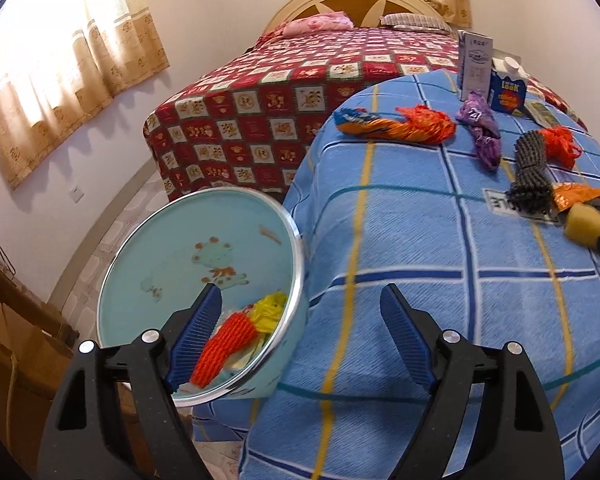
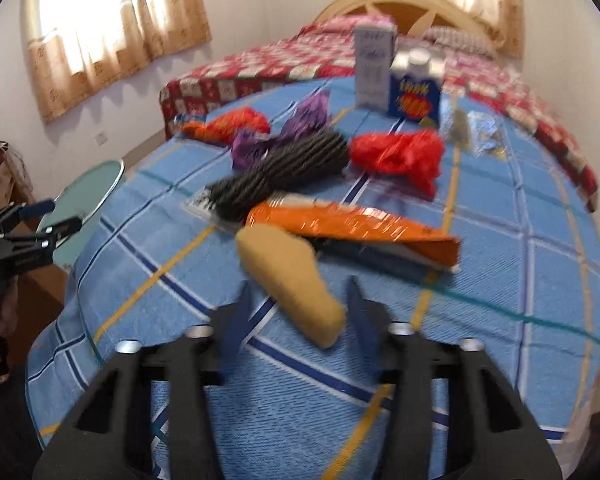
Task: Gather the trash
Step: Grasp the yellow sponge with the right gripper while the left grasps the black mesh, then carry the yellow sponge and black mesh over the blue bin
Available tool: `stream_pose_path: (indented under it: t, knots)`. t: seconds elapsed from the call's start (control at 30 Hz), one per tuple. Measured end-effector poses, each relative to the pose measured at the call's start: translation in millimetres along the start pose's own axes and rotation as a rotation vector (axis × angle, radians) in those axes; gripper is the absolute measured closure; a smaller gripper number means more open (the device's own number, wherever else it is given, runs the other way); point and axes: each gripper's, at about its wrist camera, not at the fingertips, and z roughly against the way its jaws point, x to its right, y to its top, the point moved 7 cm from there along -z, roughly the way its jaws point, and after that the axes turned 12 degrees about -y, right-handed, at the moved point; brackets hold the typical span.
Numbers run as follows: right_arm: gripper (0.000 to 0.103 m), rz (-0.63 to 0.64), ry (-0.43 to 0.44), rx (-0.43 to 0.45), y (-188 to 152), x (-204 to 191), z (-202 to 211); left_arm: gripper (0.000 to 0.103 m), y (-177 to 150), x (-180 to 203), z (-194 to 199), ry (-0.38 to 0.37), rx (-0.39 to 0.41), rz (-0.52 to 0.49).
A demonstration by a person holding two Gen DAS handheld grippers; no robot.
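A light blue trash bin (image 1: pixel 204 256) with a metal rim stands beside the blue checked table (image 1: pixel 440 280); orange and yellow trash (image 1: pixel 236 332) lies inside. My left gripper (image 1: pixel 300 316) is open and empty, over the bin's edge. My right gripper (image 2: pixel 300 312) is open, its fingers either side of a yellow sponge-like piece (image 2: pixel 288 276) on the table. Beyond lie an orange wrapper (image 2: pixel 352 228), a black mesh bundle (image 2: pixel 284 172), a red bag (image 2: pixel 400 156), a purple wrapper (image 2: pixel 284 132) and an orange bag (image 2: pixel 228 124).
Two cartons (image 2: pixel 396 76) stand at the table's far edge. A bed with a red patterned cover (image 1: pixel 300 92) is behind the table. Curtained windows (image 1: pixel 60 72) line the walls. A wooden piece of furniture (image 1: pixel 12 320) is at the left.
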Motion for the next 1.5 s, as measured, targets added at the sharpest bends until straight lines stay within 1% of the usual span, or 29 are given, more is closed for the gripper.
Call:
stream_pose_path:
  t: [0.07, 0.1, 0.2, 0.27, 0.37, 0.4, 0.5, 0.53, 0.6, 0.73, 0.8, 0.83, 0.87, 0.9, 0.93, 0.97, 1.0, 1.07, 1.13, 1.27, 1.5]
  knots:
    - [0.083, -0.007, 0.005, 0.014, 0, 3, 4, 0.023, 8, 9, 1, -0.014, 0.013, -0.008]
    - [0.085, -0.013, 0.008, 0.024, 0, 4, 8, 0.023, 10, 12, 1, -0.018, 0.017, -0.011]
    - [0.086, -0.036, -0.001, 0.076, 5, 11, 25, 0.023, 24, 30, 1, -0.045, 0.036, -0.029]
    - [0.086, -0.058, -0.014, 0.105, 8, 21, 37, 0.023, 34, 50, 1, -0.071, 0.053, -0.051]
    - [0.086, -0.093, -0.082, 0.139, 12, 44, 49, 0.023, 47, 80, -1, -0.107, 0.072, -0.089]
    - [0.086, -0.110, -0.123, 0.144, 13, 56, 50, 0.023, 51, 91, -3, -0.120, 0.077, -0.103]
    - [0.086, -0.173, -0.203, 0.138, 7, 93, 49, 0.023, 59, 117, -9, -0.148, 0.079, -0.132]
    - [0.086, -0.187, -0.215, 0.134, 5, 101, 49, 0.024, 62, 127, -12, -0.160, 0.081, -0.141]
    - [0.086, -0.211, -0.239, 0.127, 0, 116, 46, 0.031, 65, 143, -17, -0.178, 0.077, -0.160]
    - [0.086, -0.235, -0.238, 0.117, -7, 129, 40, 0.037, 67, 169, -34, -0.218, 0.036, -0.177]
    - [0.086, -0.242, -0.229, 0.115, -9, 132, 38, 0.046, 66, 173, -45, -0.228, 0.010, -0.177]
    - [0.086, -0.244, -0.227, 0.115, -10, 134, 37, 0.050, 65, 176, -49, -0.236, -0.003, -0.178]
    - [0.086, -0.246, -0.223, 0.116, -10, 134, 36, 0.058, 63, 177, -56, -0.246, -0.026, -0.176]
    - [0.086, -0.249, -0.220, 0.116, -9, 135, 34, 0.071, 62, 178, -60, -0.255, -0.042, -0.172]
    - [0.086, -0.252, -0.216, 0.117, -9, 135, 34, 0.080, 60, 179, -65, -0.276, -0.064, -0.167]
    - [0.086, -0.253, -0.215, 0.118, -10, 134, 34, 0.082, 58, 178, -66, -0.283, -0.072, -0.163]
    - [0.086, -0.253, -0.213, 0.123, -9, 133, 35, 0.086, 59, 176, -62, -0.286, -0.061, -0.162]
    - [0.086, -0.255, -0.210, 0.130, -8, 132, 37, 0.090, 60, 173, -54, -0.289, -0.043, -0.170]
    - [0.086, -0.254, -0.207, 0.141, -5, 130, 40, 0.090, 62, 164, -41, -0.283, -0.016, -0.172]
    - [0.086, -0.238, -0.185, 0.169, 4, 118, 47, 0.091, 64, 142, -18, -0.244, 0.026, -0.179]
    - [0.086, -0.172, -0.118, 0.198, 26, 73, 47, 0.091, 55, 100, 4, -0.179, 0.047, -0.153]
